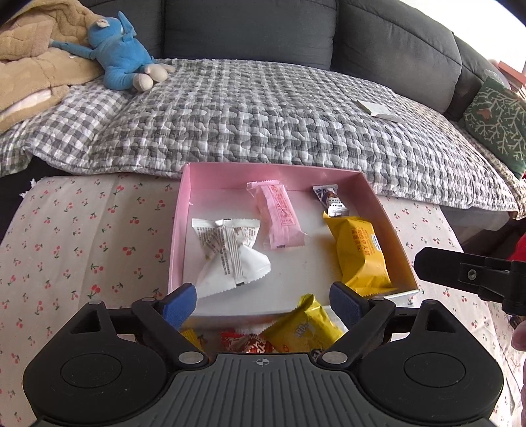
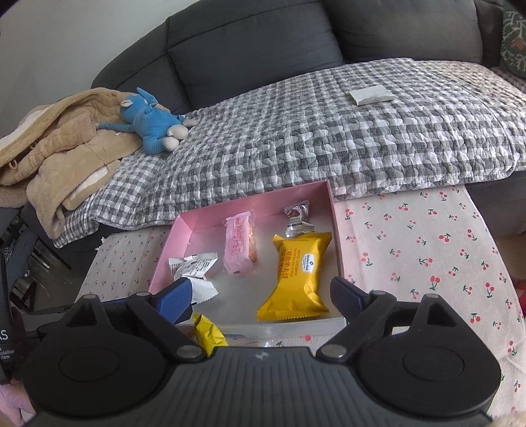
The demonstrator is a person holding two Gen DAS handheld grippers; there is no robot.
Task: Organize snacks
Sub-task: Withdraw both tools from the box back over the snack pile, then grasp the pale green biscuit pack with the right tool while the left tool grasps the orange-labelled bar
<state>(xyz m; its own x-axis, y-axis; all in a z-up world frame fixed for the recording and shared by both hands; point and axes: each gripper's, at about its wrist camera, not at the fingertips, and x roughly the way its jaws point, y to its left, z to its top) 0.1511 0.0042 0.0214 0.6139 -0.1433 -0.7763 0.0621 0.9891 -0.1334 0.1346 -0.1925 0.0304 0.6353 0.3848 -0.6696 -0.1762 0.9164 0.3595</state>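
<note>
The pink box (image 1: 184,210) sits on the tabletop (image 1: 82,230), which is covered by a cherry-print cloth, with its far edge against the checked blanket (image 1: 263,115) on the grey sofa (image 1: 250,29).

Box contents, 4 items:
- White packet (image 1: 230,253), at the left side.
- Pink packet (image 1: 279,216), near the centre, toward the far wall.
- Small silver packet (image 1: 330,200), at the far right corner.
- Yellow packet (image 1: 361,253), along the right wall, its top edge touching the small silver packet.

Outside the box, just beside its near wall, lie a second yellow packet (image 1: 302,328) and a red packet (image 1: 246,345).

Left gripper (image 1: 263,302): jaws spread wide, nothing between them, positioned over the near edge of the box.

Right gripper (image 2: 259,295): jaws spread wide, nothing gripped, positioned over the near edge of the box.

On the sofa: a blue plush toy (image 1: 125,56), resting against a tan garment (image 1: 29,59), and a white card (image 1: 378,110).
</note>
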